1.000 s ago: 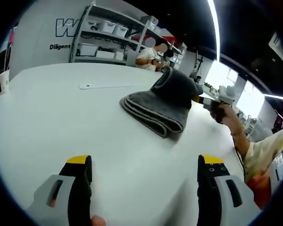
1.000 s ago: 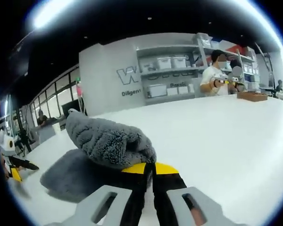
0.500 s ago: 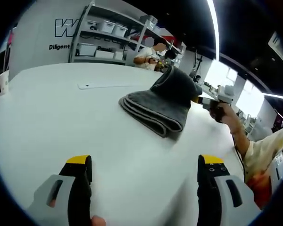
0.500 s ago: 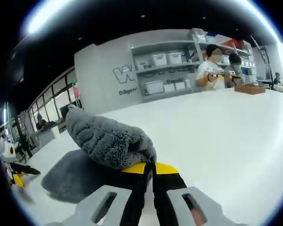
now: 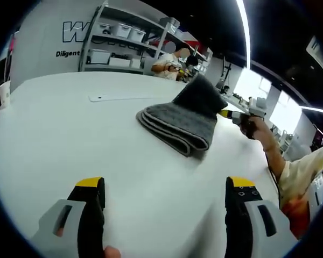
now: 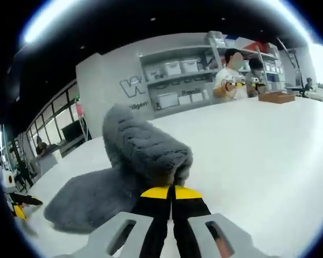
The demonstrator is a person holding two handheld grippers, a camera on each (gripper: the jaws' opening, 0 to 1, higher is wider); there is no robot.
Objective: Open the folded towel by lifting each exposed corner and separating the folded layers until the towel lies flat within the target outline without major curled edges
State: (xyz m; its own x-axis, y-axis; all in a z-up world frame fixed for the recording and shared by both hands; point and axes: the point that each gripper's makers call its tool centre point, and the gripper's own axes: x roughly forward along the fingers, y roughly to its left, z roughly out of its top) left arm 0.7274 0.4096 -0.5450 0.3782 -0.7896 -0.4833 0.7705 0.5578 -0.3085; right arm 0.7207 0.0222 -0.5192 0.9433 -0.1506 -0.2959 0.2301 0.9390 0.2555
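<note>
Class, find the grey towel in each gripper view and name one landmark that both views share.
Left gripper view: grey towel right of centre on the white table.
Right gripper view: lower left, corner lifted by the right claw.
Shared landmark: the wall shelving.

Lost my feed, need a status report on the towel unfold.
Right gripper shut on towel corner, lifted off the fold. Left gripper open, short of towel. Towel mostly folded on white table. Nothing in the way.

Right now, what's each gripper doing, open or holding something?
Left gripper: open, holding nothing.
Right gripper: shut on the grey towel, its corner lifted.
</note>
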